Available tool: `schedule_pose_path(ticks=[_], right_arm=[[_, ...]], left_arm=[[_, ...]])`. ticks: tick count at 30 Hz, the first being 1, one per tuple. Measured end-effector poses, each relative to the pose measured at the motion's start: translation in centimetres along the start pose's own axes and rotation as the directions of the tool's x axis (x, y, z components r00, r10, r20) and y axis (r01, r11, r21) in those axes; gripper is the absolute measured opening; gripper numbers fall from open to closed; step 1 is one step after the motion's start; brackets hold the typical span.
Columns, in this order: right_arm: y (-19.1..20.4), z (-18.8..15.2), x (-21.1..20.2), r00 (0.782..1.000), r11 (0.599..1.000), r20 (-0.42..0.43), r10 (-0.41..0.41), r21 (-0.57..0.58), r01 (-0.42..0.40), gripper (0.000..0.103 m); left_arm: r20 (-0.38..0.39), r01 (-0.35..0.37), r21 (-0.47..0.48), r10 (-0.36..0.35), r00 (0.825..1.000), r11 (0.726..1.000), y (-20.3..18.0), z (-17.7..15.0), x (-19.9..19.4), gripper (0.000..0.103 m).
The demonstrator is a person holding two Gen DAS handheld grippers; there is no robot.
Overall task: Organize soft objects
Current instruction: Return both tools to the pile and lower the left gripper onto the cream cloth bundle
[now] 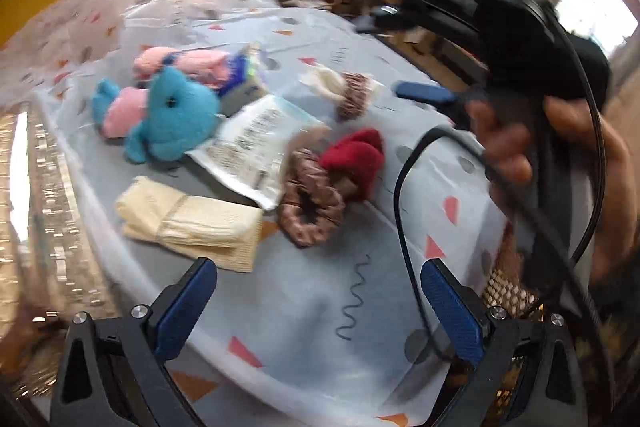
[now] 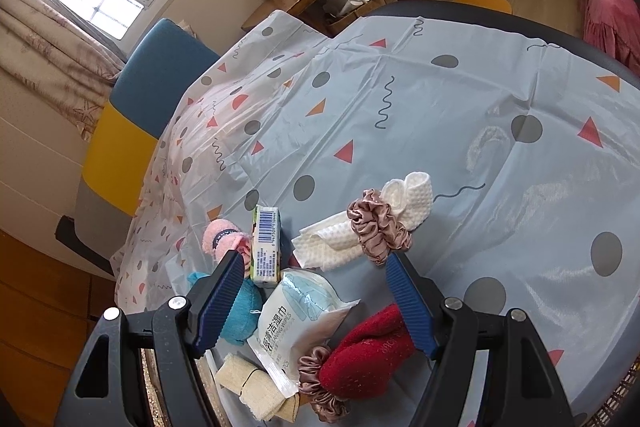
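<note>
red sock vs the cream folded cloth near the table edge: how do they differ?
Colour: the red sock is deep red, the cream folded cloth pale beige. Shape: the sock is a rounded, bunched lump; the cloth is a flat folded rectangle with a thin band around it. Contact: the sock lies against a pink scrunchie; the cloth lies beside the wipes pack. Both are soft and lie on the patterned tablecloth.
</note>
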State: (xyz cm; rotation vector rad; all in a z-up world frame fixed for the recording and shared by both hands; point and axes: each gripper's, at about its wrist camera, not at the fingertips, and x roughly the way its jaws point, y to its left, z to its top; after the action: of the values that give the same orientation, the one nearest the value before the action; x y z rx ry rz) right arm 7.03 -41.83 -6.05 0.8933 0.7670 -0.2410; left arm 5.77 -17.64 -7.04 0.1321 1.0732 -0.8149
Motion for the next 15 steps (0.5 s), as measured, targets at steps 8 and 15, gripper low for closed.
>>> schedule_pose_path(ticks=[8,15], right_arm=[[-1.6,0.4,-0.9,1.000,0.998,0.007,0.018,0.064,-0.018,0.075],[-1.9,0.4,-0.8,0.999,0.996,-0.004,0.037,0.084,-0.036,0.075]], left_arm=[[-0.080,-0.160,-0.243,0.145,0.986,0.957,1.2,3.9,1.7,0.102],[-0.140,-0.163,-0.445,0.111,0.984,0.880,3.4,3.8,4.7,0.103]])
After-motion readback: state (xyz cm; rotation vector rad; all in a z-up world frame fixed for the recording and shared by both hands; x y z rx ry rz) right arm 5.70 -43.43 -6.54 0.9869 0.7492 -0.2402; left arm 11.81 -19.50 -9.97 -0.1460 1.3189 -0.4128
